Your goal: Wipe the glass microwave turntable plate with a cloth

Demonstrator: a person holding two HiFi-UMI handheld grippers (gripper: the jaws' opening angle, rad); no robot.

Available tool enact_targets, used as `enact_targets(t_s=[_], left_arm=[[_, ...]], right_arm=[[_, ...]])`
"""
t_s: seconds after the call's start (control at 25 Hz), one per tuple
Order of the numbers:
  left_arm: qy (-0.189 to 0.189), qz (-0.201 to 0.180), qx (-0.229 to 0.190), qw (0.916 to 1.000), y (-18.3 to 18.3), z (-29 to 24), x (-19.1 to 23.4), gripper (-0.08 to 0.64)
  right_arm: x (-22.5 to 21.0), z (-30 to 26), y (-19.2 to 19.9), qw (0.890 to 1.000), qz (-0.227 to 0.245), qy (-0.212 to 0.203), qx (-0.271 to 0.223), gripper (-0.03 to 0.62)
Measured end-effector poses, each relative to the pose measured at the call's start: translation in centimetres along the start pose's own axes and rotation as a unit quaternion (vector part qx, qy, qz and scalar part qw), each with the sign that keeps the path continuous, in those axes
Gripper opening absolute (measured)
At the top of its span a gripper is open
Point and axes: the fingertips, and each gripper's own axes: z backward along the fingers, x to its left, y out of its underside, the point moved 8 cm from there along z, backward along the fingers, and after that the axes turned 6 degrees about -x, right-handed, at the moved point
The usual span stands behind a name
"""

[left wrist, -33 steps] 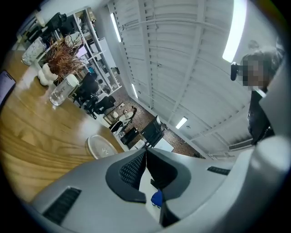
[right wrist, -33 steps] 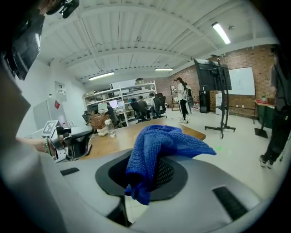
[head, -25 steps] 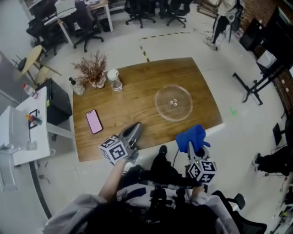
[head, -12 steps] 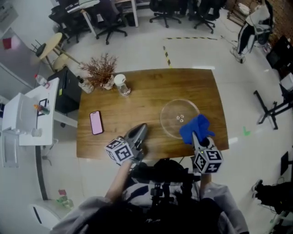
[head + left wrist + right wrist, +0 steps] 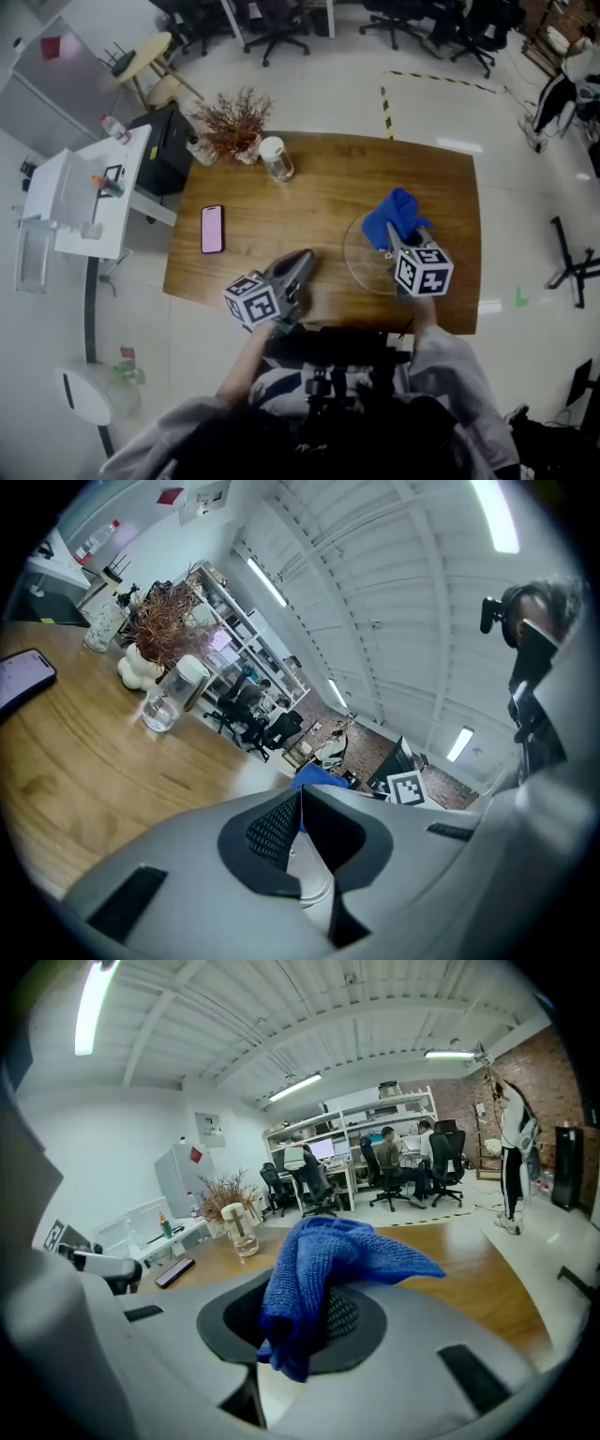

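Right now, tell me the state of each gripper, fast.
Left gripper: closed, holding nothing.
Right gripper: closed on the blue textured cloth.

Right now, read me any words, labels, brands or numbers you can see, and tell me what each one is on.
None can be read.
Marker cubes: black-and-white squares, no letters.
Phone: pink screen, nothing legible.
Wall papers: too small to read.
Blue cloth: no label showing.
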Motion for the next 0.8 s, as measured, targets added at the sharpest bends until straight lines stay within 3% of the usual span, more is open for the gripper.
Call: enact_targets(t_s=[0.28, 0.56, 0.8], left_arm=[[-0.008, 0.009, -0.017, 0.9998, -0.4, 0.9, 0.0, -0.005], [-0.033, 0.011, -0.035, 0.9988, -2.1, 2.5, 2.0, -0.005], [-0.009, 0.016, 0.007, 0.9998, -0.4, 0.6, 2.4, -0.005]], right_arm=[[-1.9, -4.8, 1.9, 0.998, -0.027, 0.024, 0.049, 0.077], [0.7, -3.2, 4.8, 0.996, -0.06, 0.007, 0.066, 0.077], [2.9, 0.1, 7.9, 0.993, -0.08, -0.007, 0.091, 0.077]])
